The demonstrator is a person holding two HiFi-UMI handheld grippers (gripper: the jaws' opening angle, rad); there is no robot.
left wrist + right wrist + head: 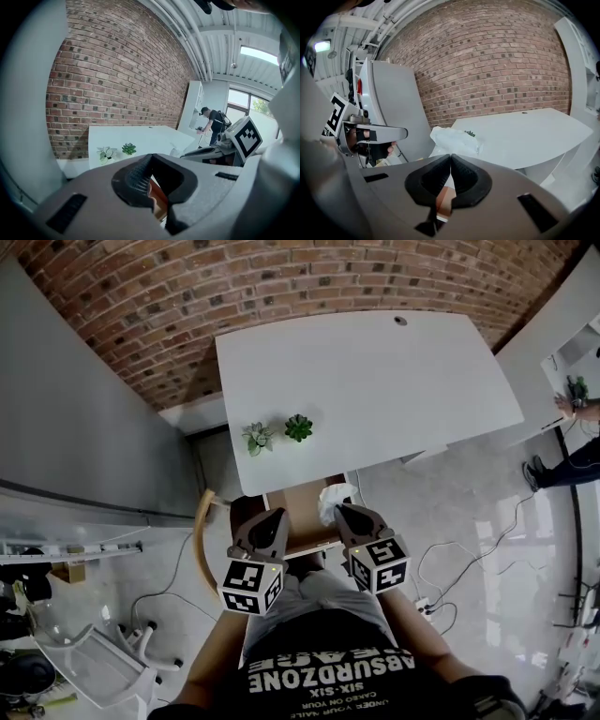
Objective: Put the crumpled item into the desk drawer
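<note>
The crumpled item (335, 497) is a white plastic wad hanging over the open desk drawer (296, 510), whose brown inside shows under the near edge of the white desk (375, 381). My right gripper (345, 510) is shut on the wad's lower edge. In the right gripper view the crumpled item (454, 138) bulges just beyond the closed tips of the right gripper (450, 156). My left gripper (272, 516) hovers over the drawer's left side, shut and holding nothing. In its own view the left gripper (151, 157) shows jaws closed, with brown drawer behind.
Two small potted plants (258, 437) (298, 427) stand near the desk's front edge. A curved wooden chair back (201, 545) is left of the drawer. Cables (450, 568) lie on the floor at right. A person (574, 409) stands by the far right counter.
</note>
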